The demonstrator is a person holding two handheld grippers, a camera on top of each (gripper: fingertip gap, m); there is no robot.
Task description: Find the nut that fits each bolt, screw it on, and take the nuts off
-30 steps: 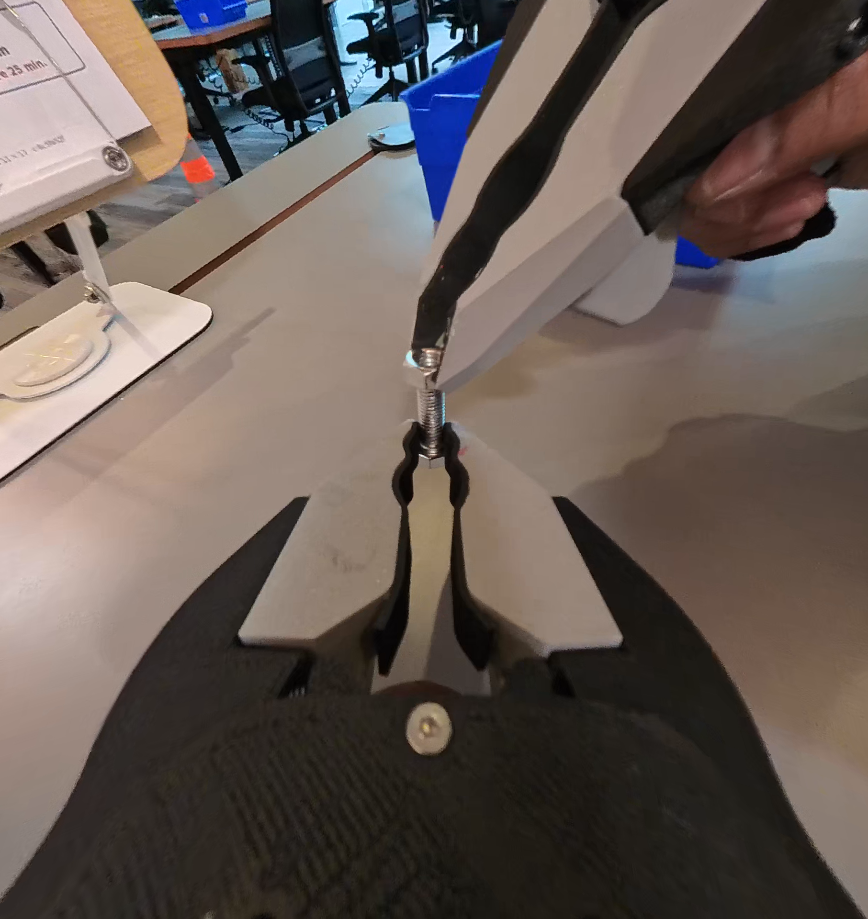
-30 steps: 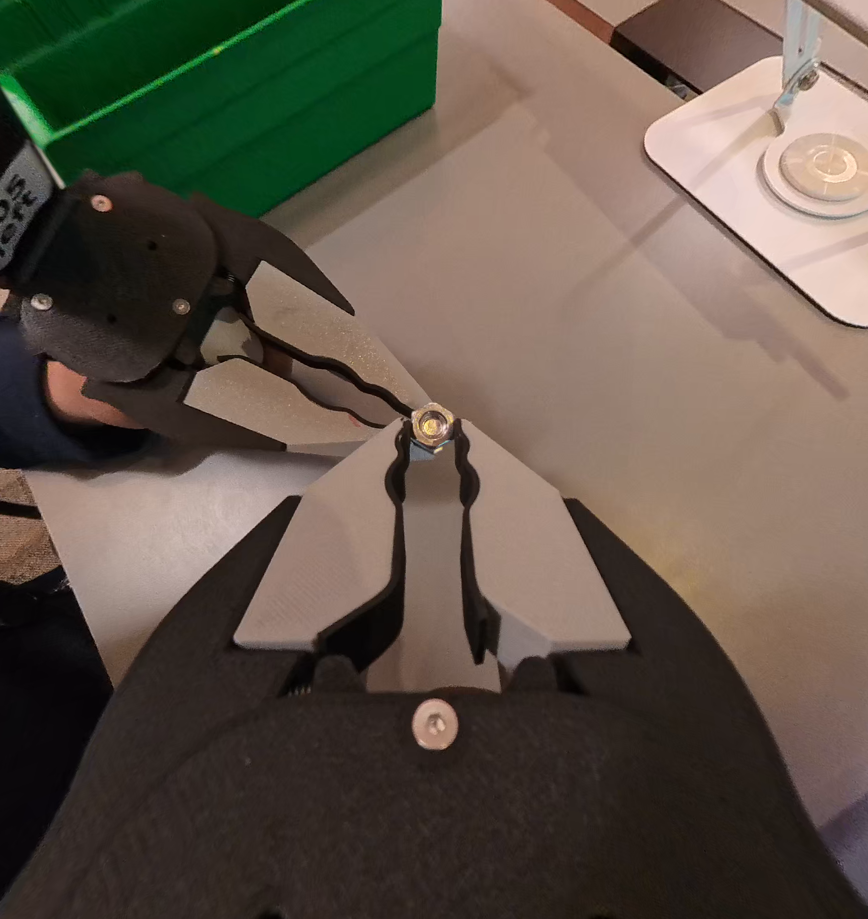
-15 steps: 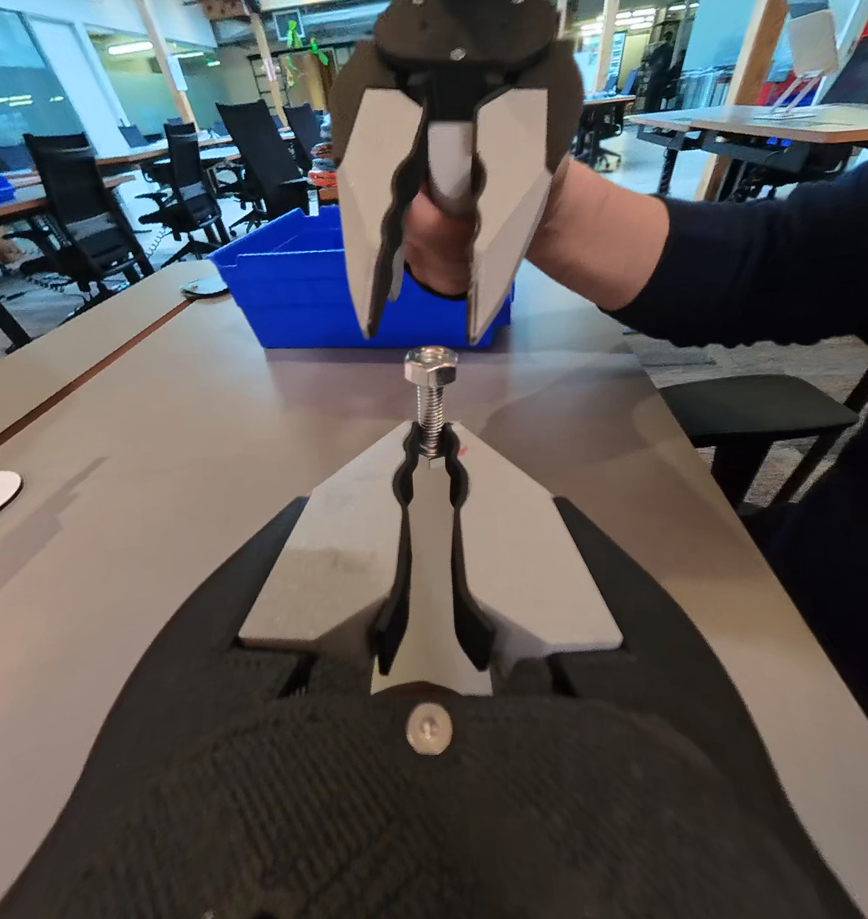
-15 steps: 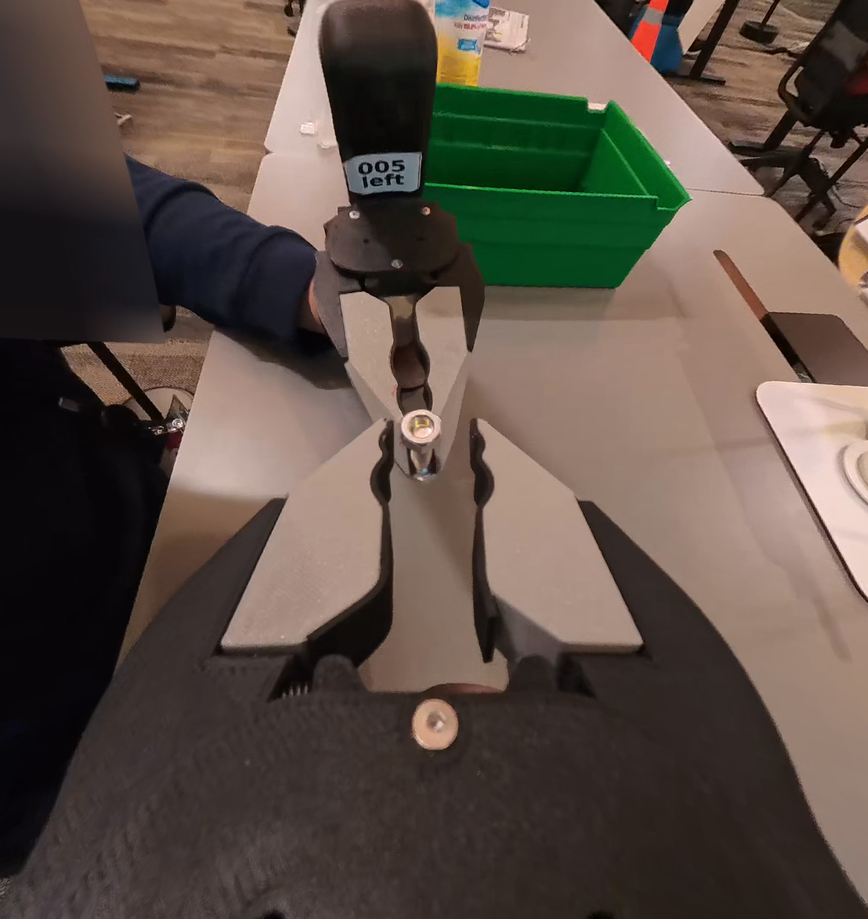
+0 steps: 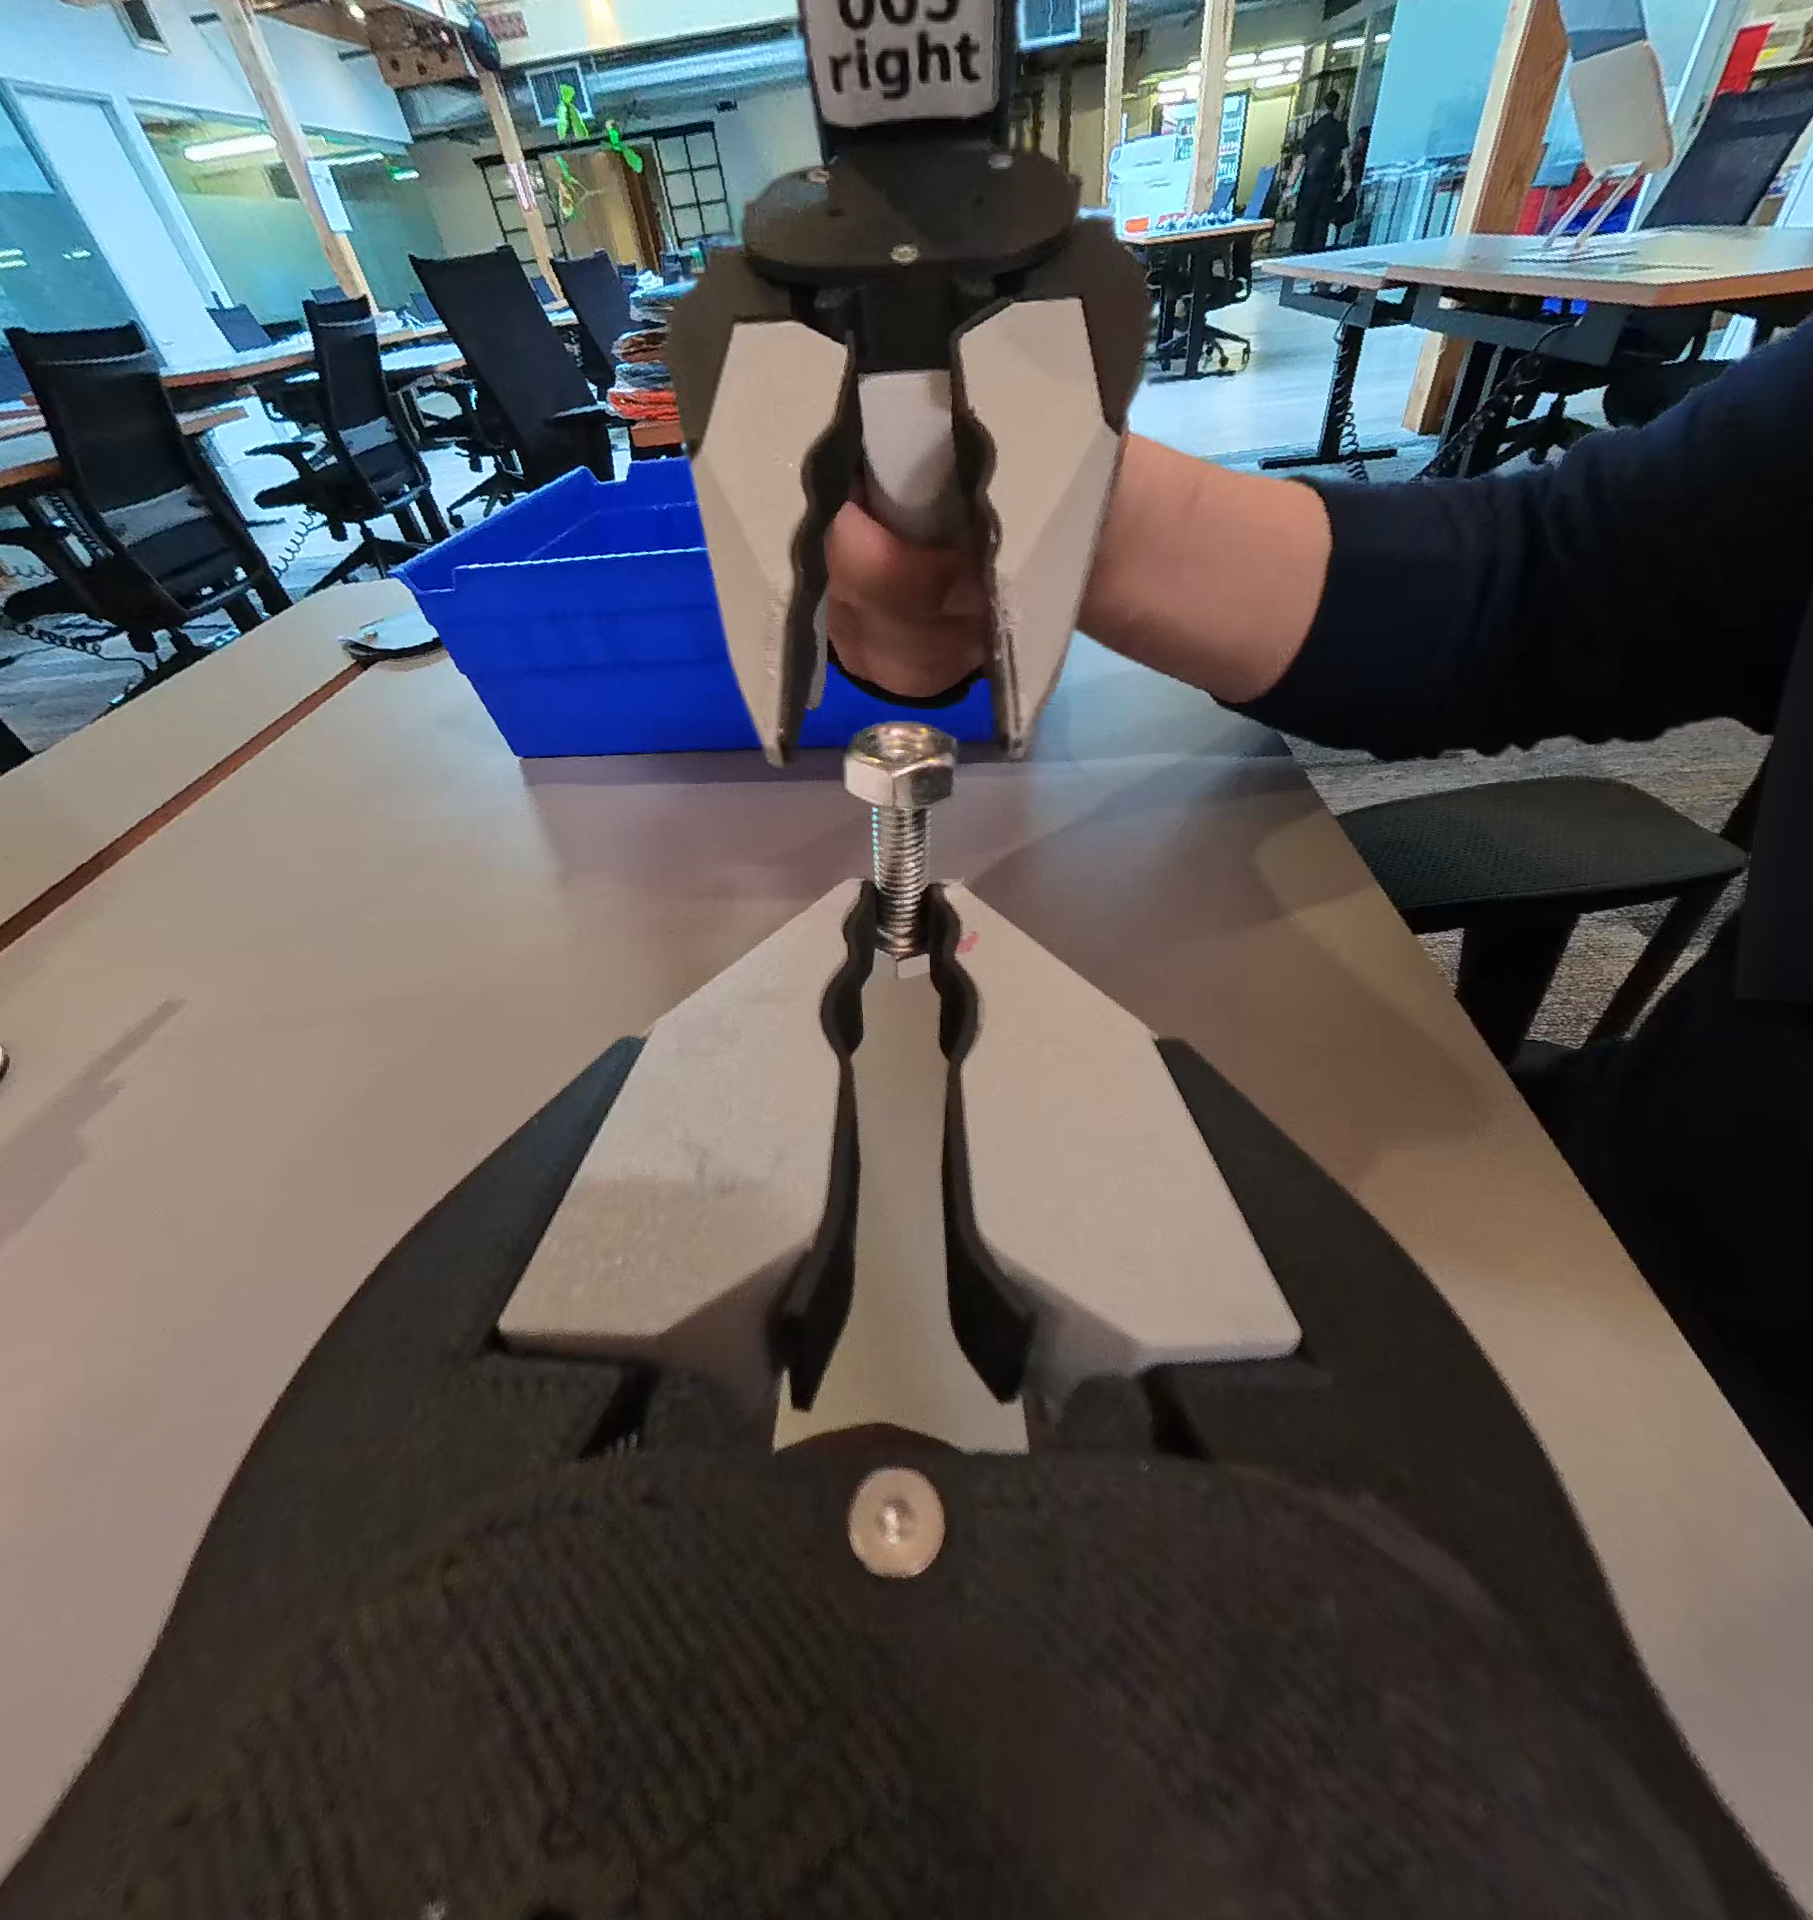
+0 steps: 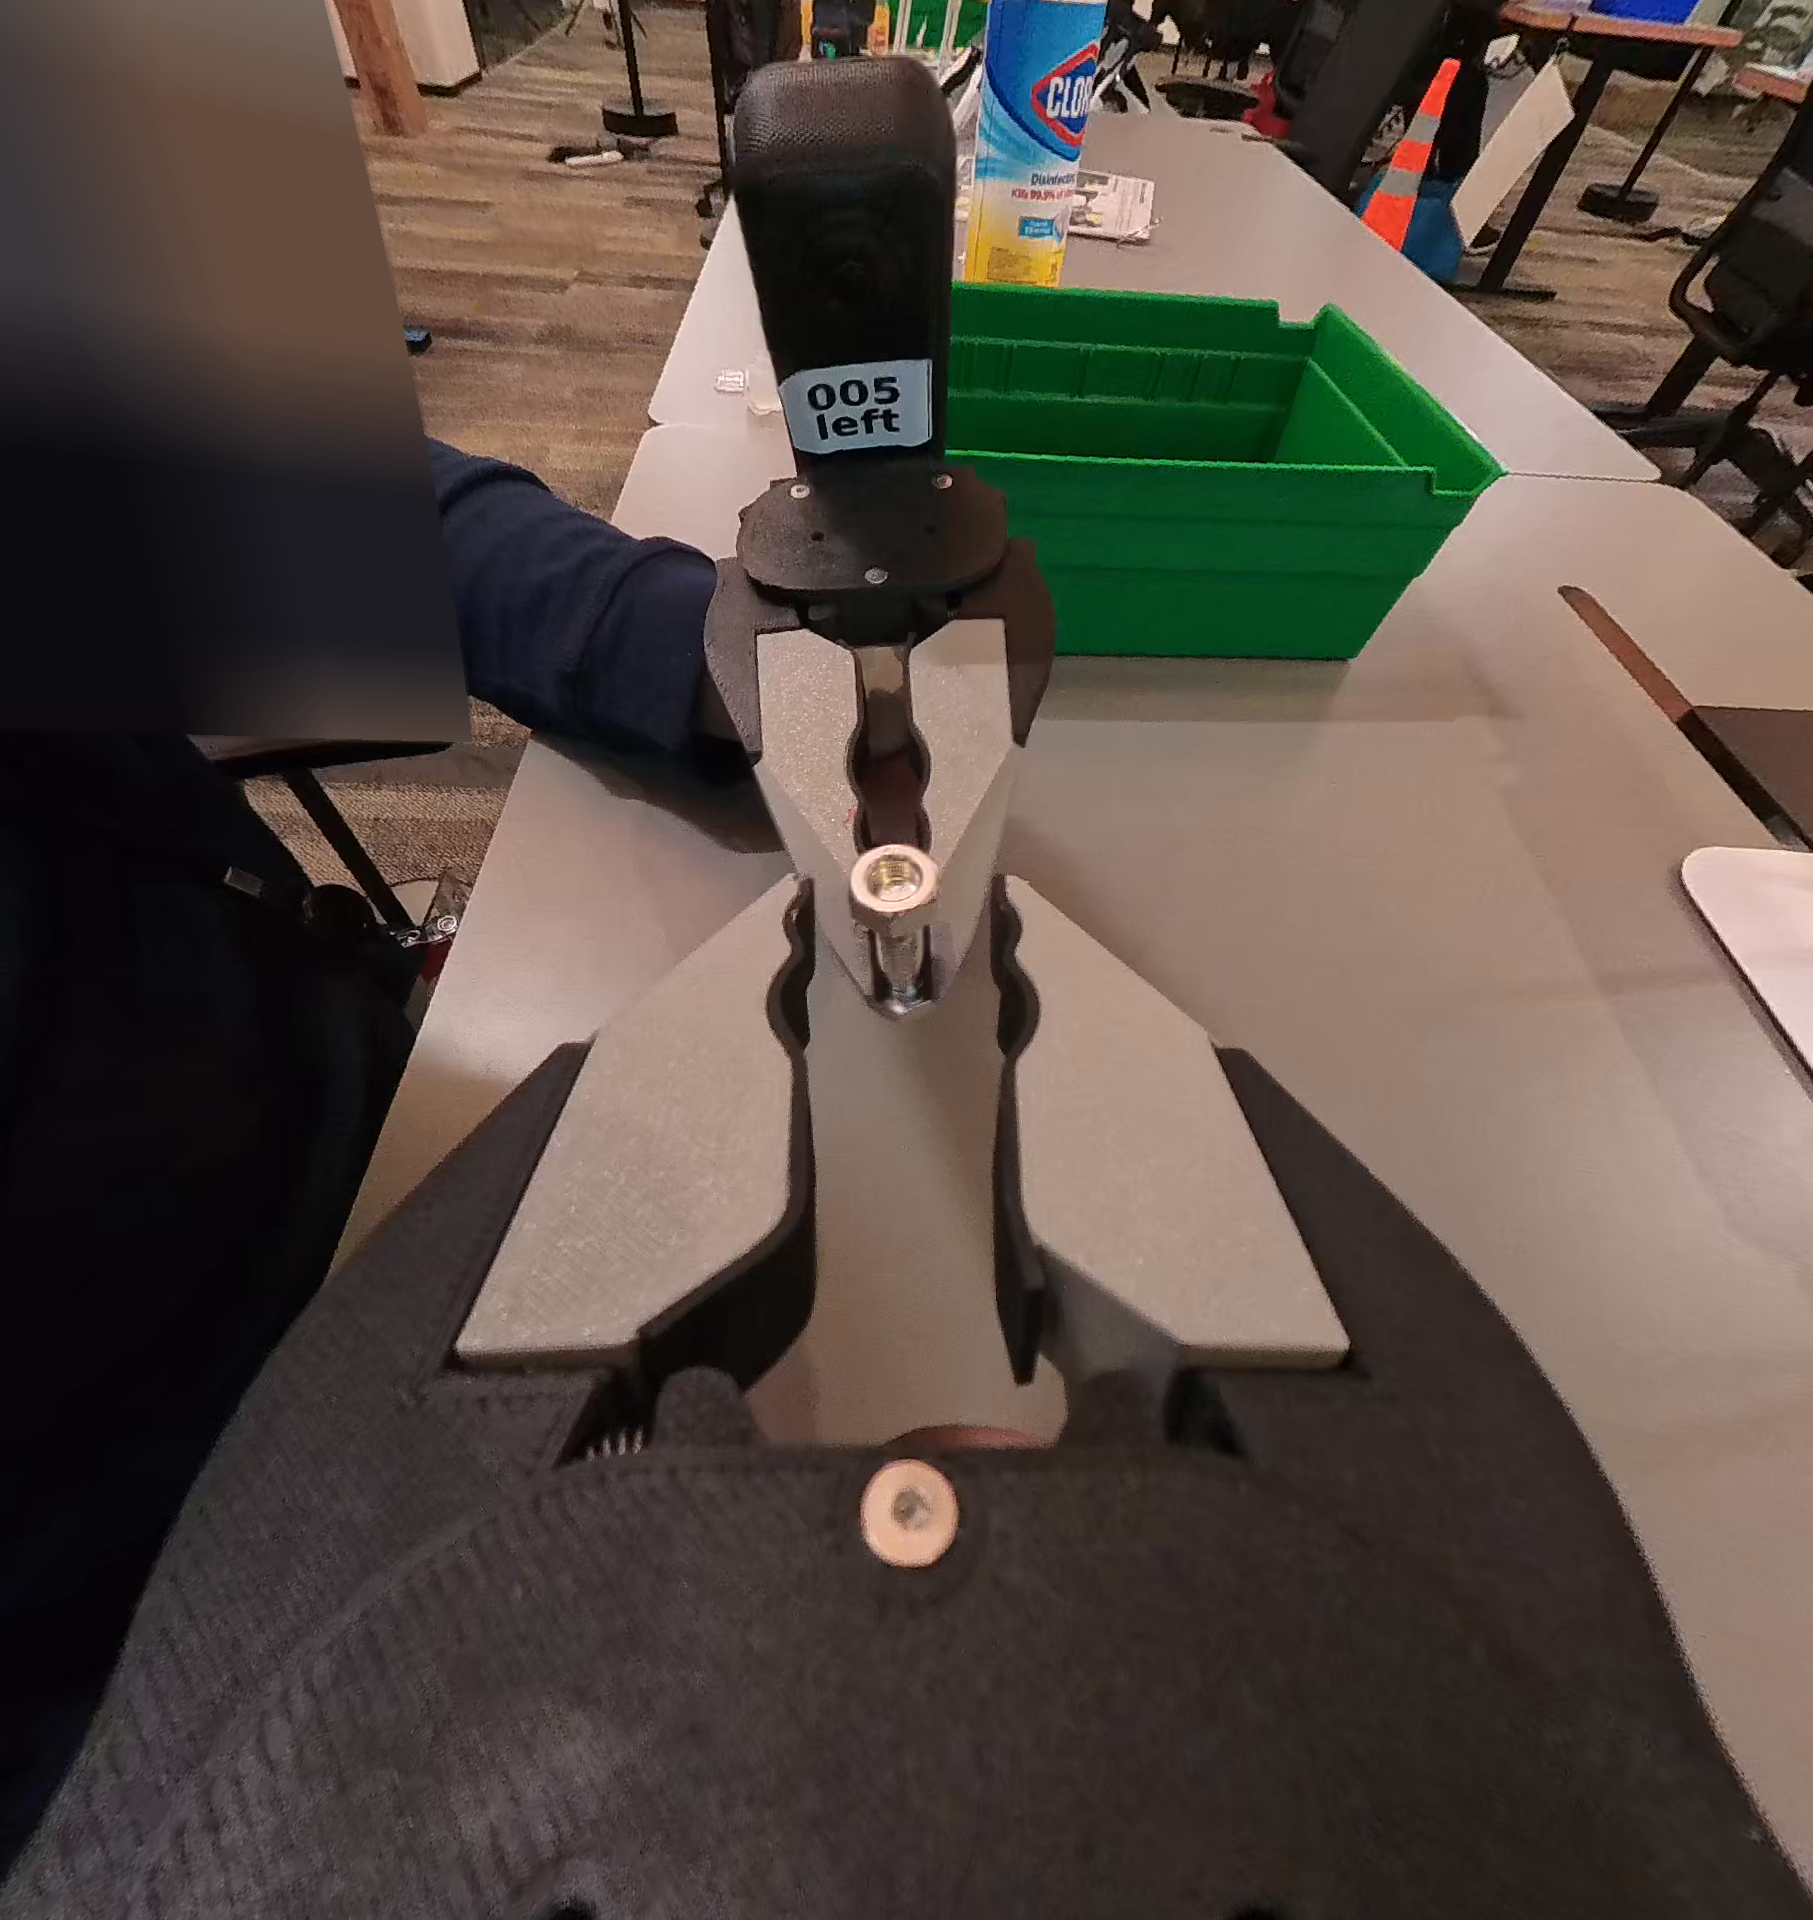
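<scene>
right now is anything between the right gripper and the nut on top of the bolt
Nothing visible. The right gripper is open, its fingertips on either side of the nut with only clear gaps between. The left gripper is shut on the bolt lower down, clear of the nut.

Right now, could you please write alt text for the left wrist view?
The left hand-held gripper is shut on an upright bolt with a nut at its top. The open right hand-held gripper hangs above the nut, before a blue bin.
</scene>
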